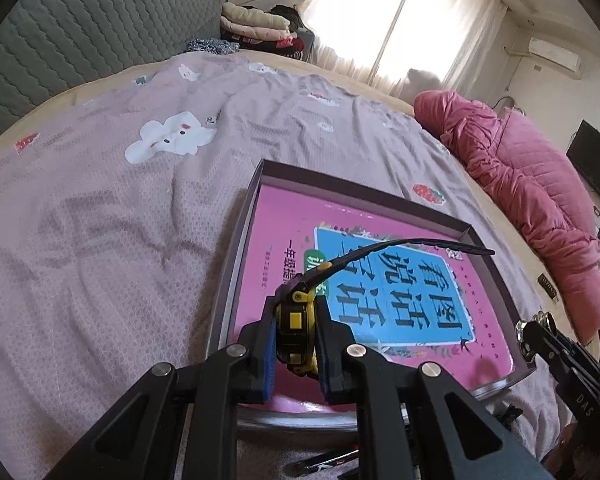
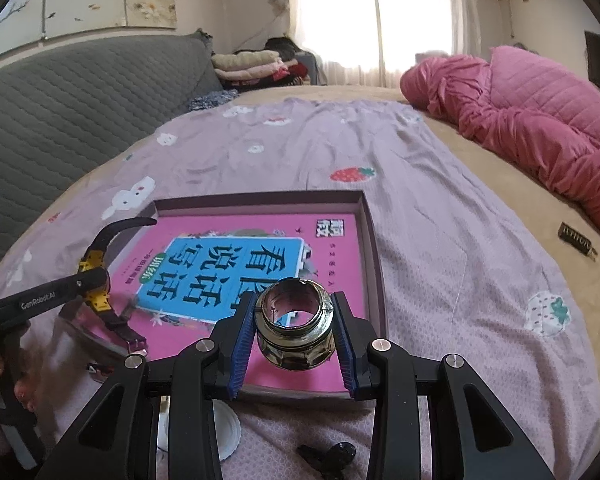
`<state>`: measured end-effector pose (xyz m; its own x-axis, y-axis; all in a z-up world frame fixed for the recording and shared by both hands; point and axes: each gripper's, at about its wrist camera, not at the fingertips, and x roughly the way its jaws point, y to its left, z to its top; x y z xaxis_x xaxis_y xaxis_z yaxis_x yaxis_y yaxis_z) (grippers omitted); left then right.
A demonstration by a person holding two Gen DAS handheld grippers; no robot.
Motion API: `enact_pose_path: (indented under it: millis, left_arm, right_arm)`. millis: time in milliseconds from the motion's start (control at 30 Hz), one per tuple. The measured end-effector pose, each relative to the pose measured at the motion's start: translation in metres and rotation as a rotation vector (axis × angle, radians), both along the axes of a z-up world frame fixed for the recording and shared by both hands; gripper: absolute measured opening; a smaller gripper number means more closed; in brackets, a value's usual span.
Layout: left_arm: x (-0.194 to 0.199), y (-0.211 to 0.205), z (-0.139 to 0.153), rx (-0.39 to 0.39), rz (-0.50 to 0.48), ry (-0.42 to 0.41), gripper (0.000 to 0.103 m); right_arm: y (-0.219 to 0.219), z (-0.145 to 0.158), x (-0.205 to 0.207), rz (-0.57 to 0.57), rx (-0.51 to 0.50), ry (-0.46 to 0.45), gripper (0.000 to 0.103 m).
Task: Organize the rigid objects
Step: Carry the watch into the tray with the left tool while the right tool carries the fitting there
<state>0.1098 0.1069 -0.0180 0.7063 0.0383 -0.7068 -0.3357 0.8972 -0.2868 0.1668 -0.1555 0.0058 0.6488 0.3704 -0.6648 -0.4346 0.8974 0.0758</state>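
Left gripper [image 1: 296,344]: fingers pinch your watch [image 1: 296,320] by its stiff case; strap flops.
Right gripper [image 2: 294,344]: fingers clamp the metal fitting [image 2: 294,328]; likely heavy, slick — hold its flats.

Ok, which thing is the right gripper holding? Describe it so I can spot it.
On the bed, find the shallow box holding the pink book. Above the book's near edge, the right gripper is shut on a metal ring fitting: shiny, hollow, hexagonal at its base, unlike the yellow-and-black watch at left.
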Motion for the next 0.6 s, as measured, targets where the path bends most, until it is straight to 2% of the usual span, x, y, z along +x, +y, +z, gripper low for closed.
enact_pose_path:
  millis: [133,600]
  left_arm:
    - [0.002,-0.002,-0.003,0.024,-0.011,0.024,0.016]
    - [0.003,-0.004,-0.005,0.022,-0.041,0.065,0.017]
  right_arm:
    - [-0.003,-0.003,0.004,-0.010,0.015,0.017,0.038]
    - [0.003,-0.023,0.009,-0.004,-0.023,0.068,0.038]
